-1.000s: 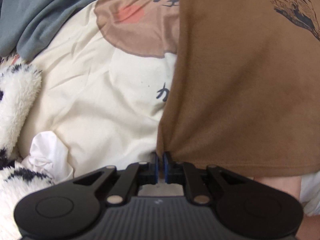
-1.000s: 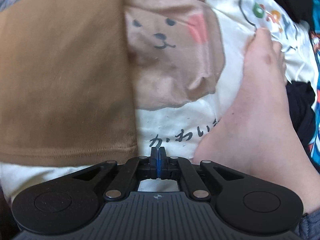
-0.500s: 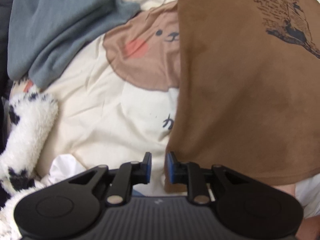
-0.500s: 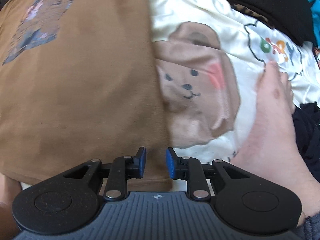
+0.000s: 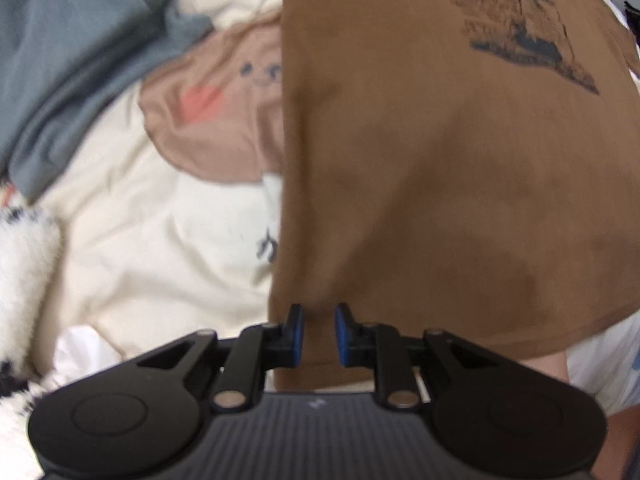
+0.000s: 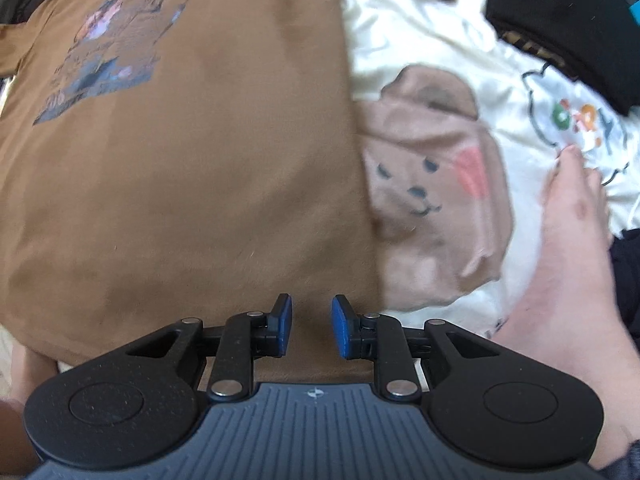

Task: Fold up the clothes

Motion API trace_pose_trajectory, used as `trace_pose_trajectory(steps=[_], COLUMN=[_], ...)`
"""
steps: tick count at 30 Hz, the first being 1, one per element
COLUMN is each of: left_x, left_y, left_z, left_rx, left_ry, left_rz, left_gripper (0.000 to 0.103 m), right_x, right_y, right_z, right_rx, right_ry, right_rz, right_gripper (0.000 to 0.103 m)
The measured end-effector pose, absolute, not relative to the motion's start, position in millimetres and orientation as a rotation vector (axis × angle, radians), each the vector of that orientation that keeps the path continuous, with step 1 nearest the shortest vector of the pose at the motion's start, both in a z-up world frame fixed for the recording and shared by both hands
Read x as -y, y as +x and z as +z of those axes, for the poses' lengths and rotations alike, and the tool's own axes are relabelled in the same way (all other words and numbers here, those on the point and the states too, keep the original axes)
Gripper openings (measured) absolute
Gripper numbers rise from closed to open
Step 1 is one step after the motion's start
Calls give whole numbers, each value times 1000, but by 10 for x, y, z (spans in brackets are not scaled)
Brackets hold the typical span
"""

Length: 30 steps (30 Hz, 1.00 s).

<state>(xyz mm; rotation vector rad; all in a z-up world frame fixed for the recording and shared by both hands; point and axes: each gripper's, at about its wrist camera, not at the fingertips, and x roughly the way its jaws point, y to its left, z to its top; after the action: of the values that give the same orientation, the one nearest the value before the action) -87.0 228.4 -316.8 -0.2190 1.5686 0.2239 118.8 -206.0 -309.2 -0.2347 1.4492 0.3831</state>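
Note:
A brown T-shirt (image 5: pixel 460 168) with a dark printed picture lies flat on a cream bedcover. Its left side edge runs straight up the left wrist view; its right side edge shows in the right wrist view, where the brown T-shirt (image 6: pixel 192 184) fills the left half. My left gripper (image 5: pixel 319 334) is open above the shirt's lower left corner, nothing between its blue pads. Over the hem near the lower right corner my right gripper (image 6: pixel 311 330) is open too, holding nothing.
The cream bedcover (image 5: pixel 152 240) carries a bear print (image 6: pixel 432 208). A grey-blue garment (image 5: pixel 68 56) lies upper left, a fluffy white and black item (image 5: pixel 24 264) at left. Black clothing (image 6: pixel 568 24) sits upper right. A bare foot (image 6: pixel 560 280) rests on the cover.
Both grippers were shut at the shirt's lower corners, then opened and drew back. The shirt now lies flat, with more of its print in view.

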Motion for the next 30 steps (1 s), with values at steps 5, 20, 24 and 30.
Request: trace_pose_trajectory(steps=[5, 20, 24, 30], left_x=[-2221, -2155, -2236, -2381], left_y=[-949, -995, -883, -676], left_z=[-3362, -3079, -2841, -2477], left_rx=[-1647, -1649, -1583, -1482], left_ry=[-185, -192, -216, -240], left_rz=[266, 273, 276, 281], left_gripper=[15, 19, 25, 35], right_x=[2100, 1958, 1936, 1904], right_y=[1170, 1139, 1209, 1288], right_z=[-3315, -2968, -2586, -2018], right_rx=[-1525, -1508, -1433, -1331], right_ry=[-243, -274, -221, -177], right_rz=[334, 294, 287, 287], right_gripper=[29, 41, 42, 44])
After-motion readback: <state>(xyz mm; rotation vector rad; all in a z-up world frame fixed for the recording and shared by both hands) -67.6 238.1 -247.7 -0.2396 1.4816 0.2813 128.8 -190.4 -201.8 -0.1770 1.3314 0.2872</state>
